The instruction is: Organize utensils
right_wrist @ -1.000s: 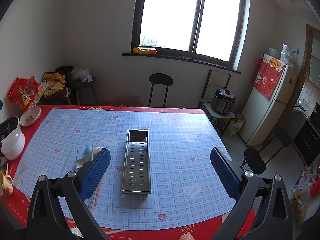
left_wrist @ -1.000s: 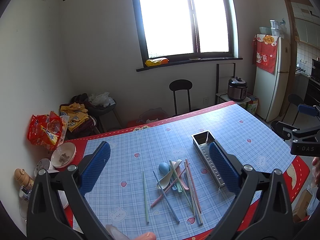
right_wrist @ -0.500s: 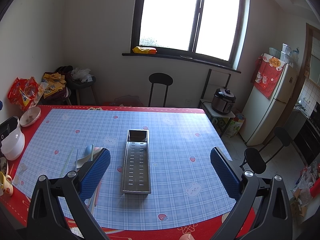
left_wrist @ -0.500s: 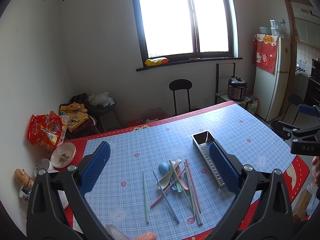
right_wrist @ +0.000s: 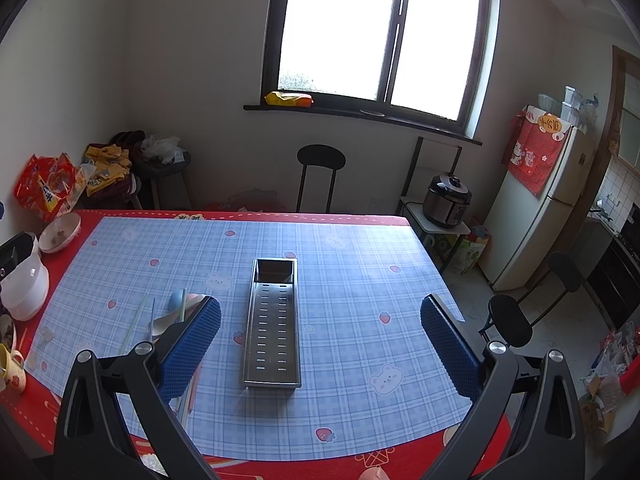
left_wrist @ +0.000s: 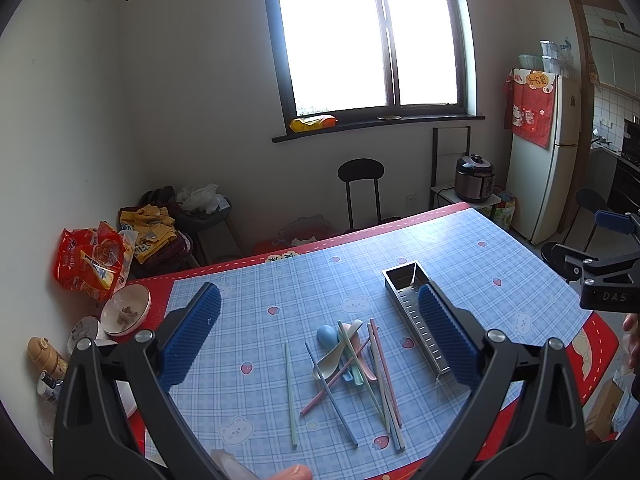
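Both claws hang above the table (right_wrist: 352, 240), which wears a blue checked cloth with a red border. The left gripper (left_wrist: 320, 344) has its blue-padded fingers spread wide with nothing between them, and it looks down on a loose heap of pastel chopsticks (left_wrist: 380, 376) and spoons (left_wrist: 334, 354) lying crossed over one another on the cloth; one pale green chopstick (left_wrist: 290, 394) lies apart to the left of the heap. Just to the right of the pile sits the long perforated metal tray (left_wrist: 416, 304), its near end hidden behind the left gripper's right finger. The right gripper (right_wrist: 320, 344) is likewise wide open and holds nothing; from its own camera the metal tray (right_wrist: 272, 320) lies straight ahead between its fingers, and the spoons (right_wrist: 176, 312) peek out beside its left pad. Along the table's left edge stand a bowl (left_wrist: 126, 310), a white container (right_wrist: 24, 288) and a mug (right_wrist: 10, 364). A black chair (right_wrist: 320, 172) waits under the window, and a rice cooker (right_wrist: 448, 200) sits near the fridge (right_wrist: 536, 216).
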Motion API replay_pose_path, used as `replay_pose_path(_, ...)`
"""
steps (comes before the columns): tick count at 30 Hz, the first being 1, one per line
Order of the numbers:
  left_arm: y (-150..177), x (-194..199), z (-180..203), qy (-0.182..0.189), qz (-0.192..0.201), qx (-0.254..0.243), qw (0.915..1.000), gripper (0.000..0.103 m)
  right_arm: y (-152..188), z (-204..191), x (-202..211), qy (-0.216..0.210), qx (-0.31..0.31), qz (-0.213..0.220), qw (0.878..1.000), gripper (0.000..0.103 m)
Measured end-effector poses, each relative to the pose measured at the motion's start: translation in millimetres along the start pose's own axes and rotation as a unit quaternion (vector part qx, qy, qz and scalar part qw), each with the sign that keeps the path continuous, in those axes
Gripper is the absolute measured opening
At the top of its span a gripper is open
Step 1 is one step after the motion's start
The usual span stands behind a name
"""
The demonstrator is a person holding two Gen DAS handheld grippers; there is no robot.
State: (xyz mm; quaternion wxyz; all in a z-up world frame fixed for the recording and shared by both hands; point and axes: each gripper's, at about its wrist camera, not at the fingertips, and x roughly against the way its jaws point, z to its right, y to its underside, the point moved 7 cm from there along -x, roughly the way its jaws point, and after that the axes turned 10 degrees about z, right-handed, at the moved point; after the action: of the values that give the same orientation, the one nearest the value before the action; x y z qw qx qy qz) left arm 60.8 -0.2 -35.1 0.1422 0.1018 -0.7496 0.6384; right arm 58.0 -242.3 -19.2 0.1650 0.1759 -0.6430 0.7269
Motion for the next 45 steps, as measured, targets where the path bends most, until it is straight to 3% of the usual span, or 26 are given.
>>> replay_pose_path(32, 1, 3, 4, -0.001, -0.003, 0.003, 1.0000, 0.098, 5, 4, 5, -0.003, -0.007, -0.001, 1.000, 0.098)
replay_pose_path(38, 12, 2, 9, -0.013, -0.024, 0.017, 0.9995, 0.098, 11, 0, -4, -0.036, -0.018, -0.005, 0.999, 0.098)
replay_pose_path(45, 39, -7, 2, -0.033, -0.060, 0.047, 0.9965, 0.098, 39, -21, -34, -0.131, -0.046, -0.038, 0.990, 0.098)
